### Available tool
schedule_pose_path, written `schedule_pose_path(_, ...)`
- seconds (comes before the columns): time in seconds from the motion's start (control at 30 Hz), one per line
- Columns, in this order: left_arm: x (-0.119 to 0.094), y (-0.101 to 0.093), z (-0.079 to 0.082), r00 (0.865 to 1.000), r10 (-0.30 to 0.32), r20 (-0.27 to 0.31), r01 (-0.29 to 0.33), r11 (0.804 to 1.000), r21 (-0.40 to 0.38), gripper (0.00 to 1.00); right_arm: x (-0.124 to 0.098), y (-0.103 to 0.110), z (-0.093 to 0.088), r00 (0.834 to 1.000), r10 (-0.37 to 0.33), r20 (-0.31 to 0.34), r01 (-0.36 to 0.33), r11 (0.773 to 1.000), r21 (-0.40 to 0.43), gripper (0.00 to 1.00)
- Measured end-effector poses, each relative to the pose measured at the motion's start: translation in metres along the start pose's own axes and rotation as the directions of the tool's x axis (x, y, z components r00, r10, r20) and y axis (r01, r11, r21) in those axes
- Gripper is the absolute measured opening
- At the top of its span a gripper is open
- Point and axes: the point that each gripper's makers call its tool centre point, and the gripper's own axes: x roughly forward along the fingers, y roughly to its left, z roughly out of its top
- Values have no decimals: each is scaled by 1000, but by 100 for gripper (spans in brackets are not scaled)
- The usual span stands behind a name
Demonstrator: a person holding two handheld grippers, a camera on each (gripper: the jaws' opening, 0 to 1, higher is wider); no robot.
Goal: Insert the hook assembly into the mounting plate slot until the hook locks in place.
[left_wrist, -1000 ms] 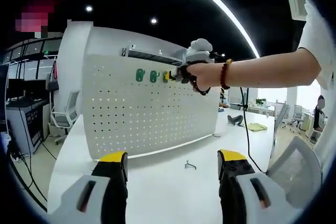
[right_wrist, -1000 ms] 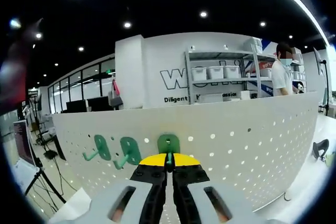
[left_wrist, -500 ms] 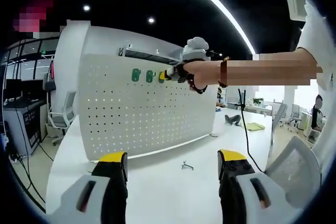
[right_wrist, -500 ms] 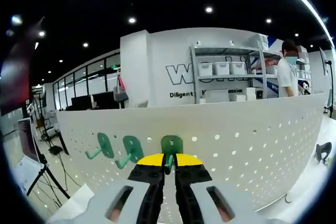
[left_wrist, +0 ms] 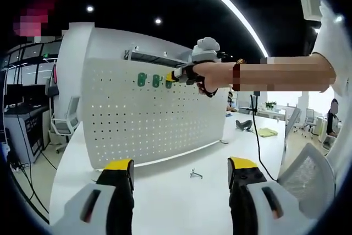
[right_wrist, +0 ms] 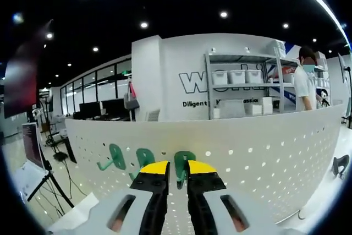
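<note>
Right hand-held gripper (right_wrist: 176, 170): jaws slightly spread, a narrow gap showing either side of the green hook (right_wrist: 183, 164); they look no longer clamped on it. The hook sits against the white pegboard (right_wrist: 258, 152), third in a row, just right of two other green hooks (right_wrist: 131, 159).

Left hand-held gripper (left_wrist: 181, 171): jaws spread wide, nothing between them, low over the white table (left_wrist: 165, 191). A small loose hook (left_wrist: 194, 174) lies on the table near the pegboard's foot.

Risks, as judgement:
- Lock not confirmed; if the pegs are only part-seated, the hook may tip or drop.
- A jaw catching the prong could drag it out.
</note>
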Motion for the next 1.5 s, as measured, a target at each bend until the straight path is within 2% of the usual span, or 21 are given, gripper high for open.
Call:
schedule_pose_path(0.33,-3,-11,4,1000,-1,-26,2,999,35,71,-15,-5,-15,999,28,-30,-28,1000,10,14)
schedule_pose_path(0.67,-6,-24,8,999,0,-38,2,998,56,70,-40,-11,-22,998,55,-20,-54,998,43,13)
schedule_pose_path(1.0,-1,-38,11,999,-12,-45,15,997,76,67,-62,-21,-33,997,80,-21,-79,995,63,13)
schedule_pose_path(1.1,-1,-44,14,999,-19,-45,23,996,81,67,-69,-25,-37,996,85,-24,-82,992,91,14)
schedule_pose_path(1.33,6,-51,20,998,-31,-47,35,995,93,67,-83,-30,-50,994,103,-34,-99,990,104,18)
schedule_pose_path(1.43,10,-54,22,998,-41,-54,47,993,108,67,-88,-28,-51,992,127,-25,-124,988,95,20)
schedule_pose_path(1.5,11,-55,23,998,-44,-50,49,992,114,67,-92,-24,-52,985,169,-23,-166,983,82,22)
